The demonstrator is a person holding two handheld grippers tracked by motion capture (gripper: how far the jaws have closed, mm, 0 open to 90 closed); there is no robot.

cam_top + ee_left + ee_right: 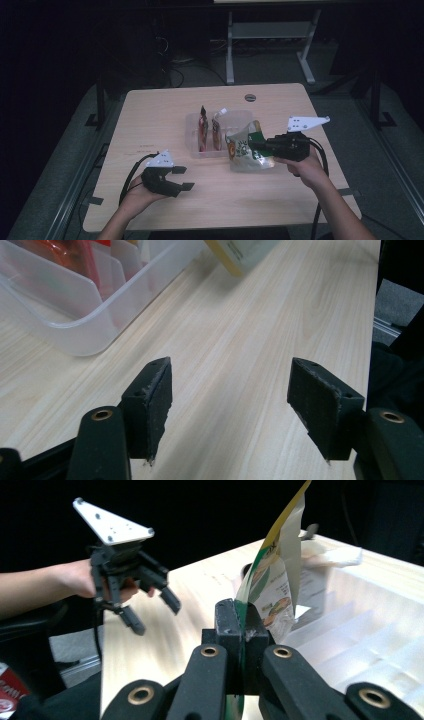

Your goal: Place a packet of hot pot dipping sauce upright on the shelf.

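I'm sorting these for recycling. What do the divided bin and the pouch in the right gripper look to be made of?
The bin looks like translucent frosted plastic: packets inside and the table show through its walls. The pouch, clamped in the right gripper, looks like thin printed film, glossy and crinkled, probably plastic or foil laminate; which one the look leaves open.

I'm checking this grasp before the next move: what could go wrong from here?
1. The right gripper pinches the snack pouch only by its thin edge, so it may slip or twist.
2. The pouch hangs beside the clear bin and could snag its wall or the upright packets.
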